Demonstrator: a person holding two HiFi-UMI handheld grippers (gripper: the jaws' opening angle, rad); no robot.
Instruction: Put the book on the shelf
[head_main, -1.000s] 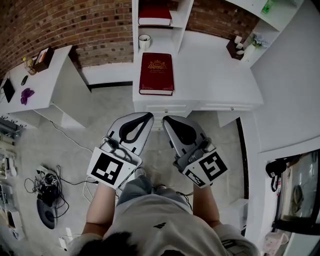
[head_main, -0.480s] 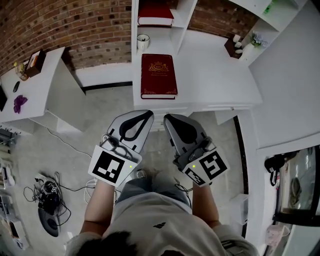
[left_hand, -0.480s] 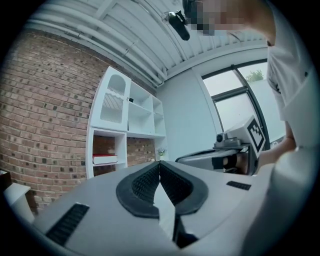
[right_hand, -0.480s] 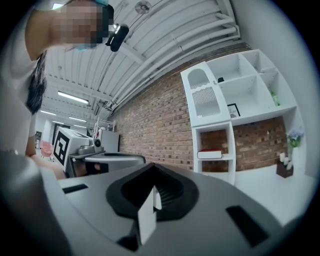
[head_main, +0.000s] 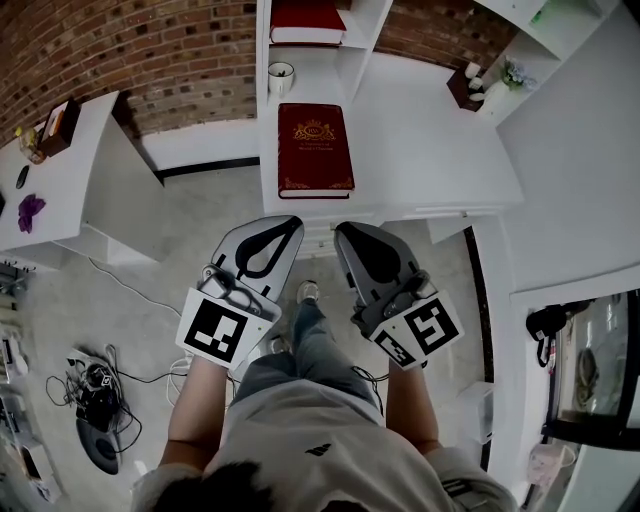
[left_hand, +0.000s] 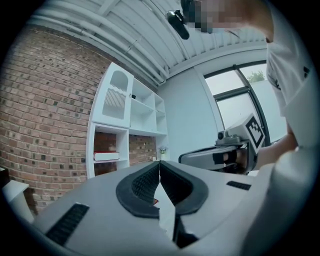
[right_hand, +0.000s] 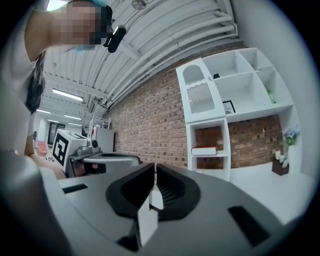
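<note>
head view, dark red gold-crested hardcover book (head_main: 315, 150) flat at the white counter's (head_main: 430, 140) front edge, left hand-held gripper (head_main: 288, 224) and right hand-held gripper (head_main: 346, 232) just off that edge, left gripper view, jaws pressed together on nothing, right gripper view, same deal

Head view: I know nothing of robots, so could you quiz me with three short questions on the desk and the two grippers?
1. True or false: the red book lies flat on the white desk.
2. Where does the white cup stand? A) on the desk, beyond the book; B) on the floor; C) between a gripper's jaws.
3. Fill in: the left gripper and the right gripper are both ___ and hold nothing.

Key: 1 true; 2 A; 3 shut.
</note>
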